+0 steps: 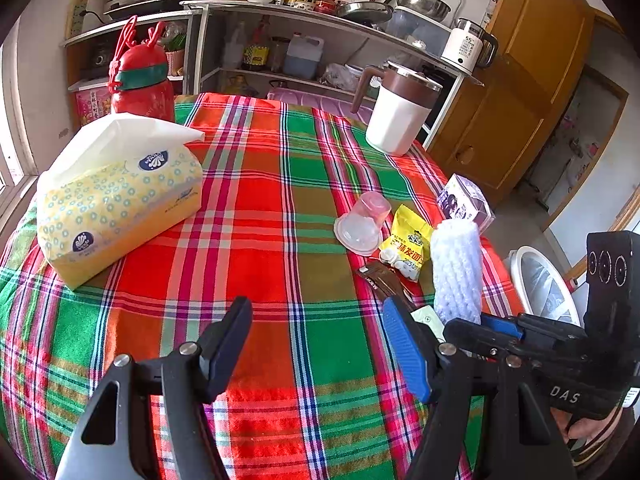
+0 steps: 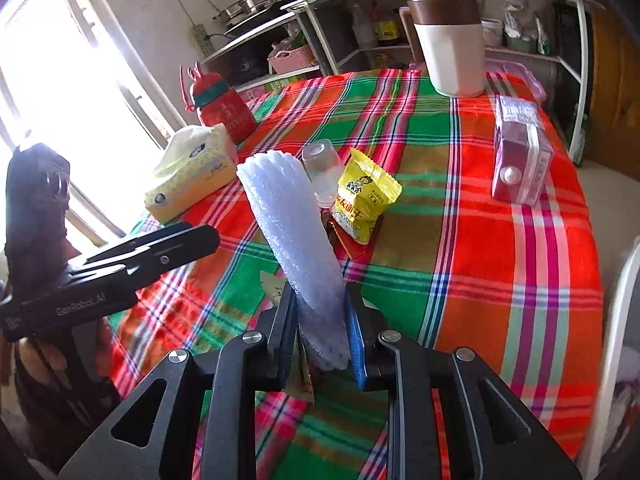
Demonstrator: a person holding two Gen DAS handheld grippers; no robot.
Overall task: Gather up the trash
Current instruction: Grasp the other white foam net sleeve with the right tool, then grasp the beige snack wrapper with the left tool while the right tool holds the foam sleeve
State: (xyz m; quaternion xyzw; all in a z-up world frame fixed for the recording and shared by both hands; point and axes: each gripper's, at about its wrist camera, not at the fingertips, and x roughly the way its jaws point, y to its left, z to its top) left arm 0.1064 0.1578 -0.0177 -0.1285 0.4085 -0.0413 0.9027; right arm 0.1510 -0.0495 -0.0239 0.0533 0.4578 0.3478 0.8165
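My right gripper [image 2: 322,312] is shut on a white foam net sleeve [image 2: 294,240], which sticks up above the plaid tablecloth [image 2: 500,260]; the sleeve also shows in the left wrist view [image 1: 456,268]. My left gripper [image 1: 318,336] is open and empty over the table's near part. On the cloth lie an upturned clear plastic cup [image 1: 362,224], a yellow snack packet [image 1: 408,242], a brown wrapper [image 1: 378,278] and a purple drink carton [image 2: 520,156]. A white-rimmed trash bin [image 1: 540,284] stands beside the table at the right.
A yellow tissue pack [image 1: 116,200], a red bottle [image 1: 140,80] and a white jug with a brown lid [image 1: 396,112] stand on the table. Kitchen shelves [image 1: 320,40] are behind it. A wooden door [image 1: 532,80] is at the right.
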